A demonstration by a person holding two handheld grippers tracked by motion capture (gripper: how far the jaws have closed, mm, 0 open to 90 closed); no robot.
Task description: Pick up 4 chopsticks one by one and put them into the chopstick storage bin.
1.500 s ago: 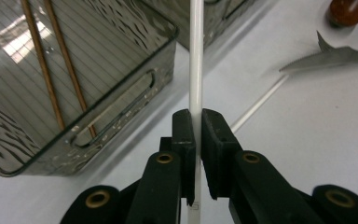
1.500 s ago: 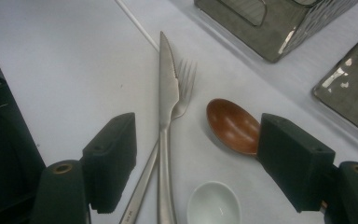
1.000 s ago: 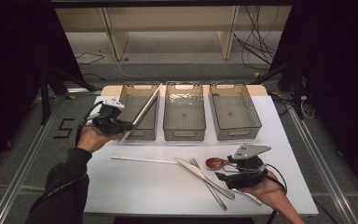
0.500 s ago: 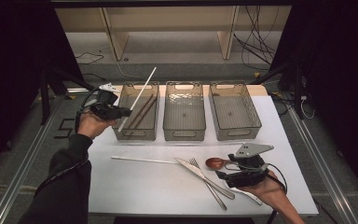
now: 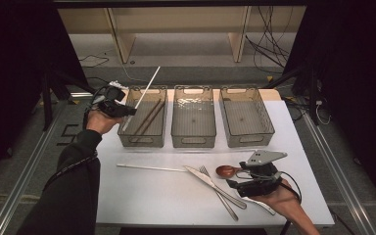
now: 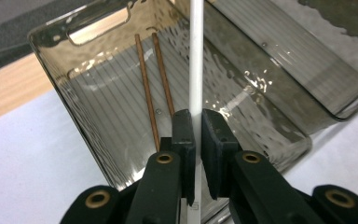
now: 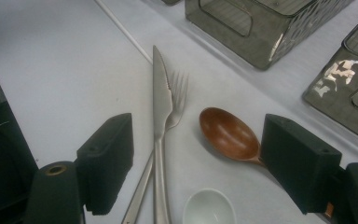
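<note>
My left gripper (image 5: 123, 110) is at the left tinted bin's (image 5: 142, 142) left rim, shut on a white chopstick (image 5: 147, 88) that slants up and away over the bin. In the left gripper view the jaws (image 6: 196, 135) pinch that white chopstick (image 6: 196, 56) above two brown chopsticks (image 6: 161, 79) lying in the bin (image 6: 98, 126). My right gripper (image 5: 234, 179) rests open at the table's front right. Between its jaws (image 7: 198, 158) lie a knife (image 7: 161, 116), a fork (image 7: 178, 91), a brown wooden spoon (image 7: 228, 135) and a white spoon bowl (image 7: 209, 207).
A second white chopstick (image 5: 152, 167) lies on the white table (image 5: 142, 200) in front of the bins. The middle bin (image 5: 193, 142) and right bin (image 5: 249, 139) stand in a row with the left one. Cables and shelving lie beyond the table's far edge.
My left hand has carried the white chopstick toward the far side along the left bin's rim, and the stick's tip now reaches past the bin's far end. The right gripper has stayed put.
</note>
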